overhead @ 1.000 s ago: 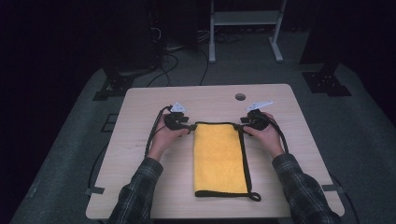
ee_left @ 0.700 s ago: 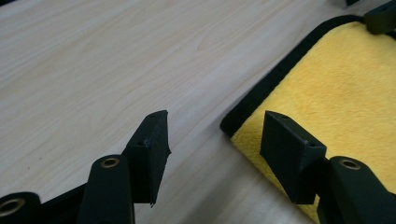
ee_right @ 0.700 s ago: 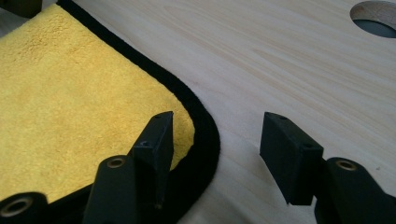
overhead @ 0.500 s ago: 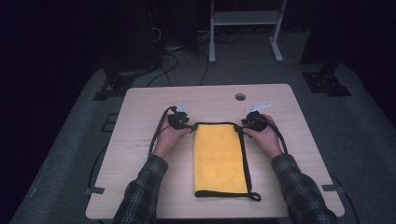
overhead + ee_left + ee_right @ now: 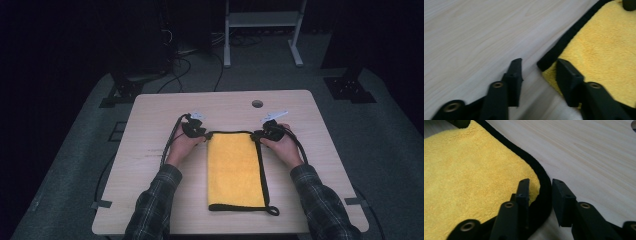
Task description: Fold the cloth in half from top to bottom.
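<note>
Desk (image 5: 150, 200) — pale wood, carrying everything, a small round hole (image 5: 257, 103) lying near its far edge. Cloth (image 5: 235, 170) — yellow with a black border, lying flat mid-desk as a long rectangle running away from the person, a black loop (image 5: 272, 211) trailing off its near right corner; laid out this way, both far corners are sitting within reach of the two hands. Left gripper (image 5: 196, 131) — resting at the cloth's far left corner; its fingers (image 5: 514, 75) have just been closing and are straddling that corner, one on bare wood, the other over yellow pile, a gap showing, so not yet pinching. Right gripper (image 5: 267, 131) — mirroring it at the far right corner; its fingers (image 5: 523, 192) have just been closing too, the black border (image 5: 544, 192) running up between them, apparently not yet pressed. Symmetric placement is suggesting a two-handed lift of the far edge, probably for folding.
</note>
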Motion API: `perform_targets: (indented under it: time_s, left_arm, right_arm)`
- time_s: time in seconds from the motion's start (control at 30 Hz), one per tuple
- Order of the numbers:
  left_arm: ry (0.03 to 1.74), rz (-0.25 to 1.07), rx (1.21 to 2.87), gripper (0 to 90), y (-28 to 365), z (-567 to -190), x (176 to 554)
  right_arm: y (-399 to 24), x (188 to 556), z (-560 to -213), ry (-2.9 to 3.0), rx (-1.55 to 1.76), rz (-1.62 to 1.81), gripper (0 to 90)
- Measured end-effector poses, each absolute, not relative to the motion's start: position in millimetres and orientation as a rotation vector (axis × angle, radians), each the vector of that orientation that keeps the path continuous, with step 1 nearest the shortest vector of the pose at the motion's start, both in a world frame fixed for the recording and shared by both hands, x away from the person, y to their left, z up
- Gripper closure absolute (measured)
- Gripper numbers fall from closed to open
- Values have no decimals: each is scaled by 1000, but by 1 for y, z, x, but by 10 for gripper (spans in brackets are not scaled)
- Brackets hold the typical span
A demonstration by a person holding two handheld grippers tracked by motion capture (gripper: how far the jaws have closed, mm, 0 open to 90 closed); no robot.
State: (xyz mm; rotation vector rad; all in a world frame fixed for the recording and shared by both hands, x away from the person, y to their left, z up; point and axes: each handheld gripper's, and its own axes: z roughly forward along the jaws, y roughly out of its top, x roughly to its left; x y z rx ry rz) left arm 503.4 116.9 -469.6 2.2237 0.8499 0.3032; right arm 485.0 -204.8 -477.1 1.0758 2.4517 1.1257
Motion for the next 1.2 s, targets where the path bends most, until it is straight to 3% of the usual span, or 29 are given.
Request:
perform_targets:
  time_s: [0.17,0.23,0.57,0.8,1.2]
  left_arm:
    - [865,241,2230,806,114,-467,503]
    - [866,240,2235,839,113,-467,502]
    - [859,312,2204,856,119,-446,502]
    - [827,417,2169,855,123,-408,502]
    - [792,338,2107,852,139,-392,469]
  right_arm:
    - [-205,485,-477,2467,1110,1155,790]
    - [-203,485,-477,2466,1125,1147,808]
    - [-198,485,-465,2409,1160,1132,817]
    - [-192,491,-429,2342,1093,1168,817]
    - [-195,465,-411,2334,1016,1280,817]
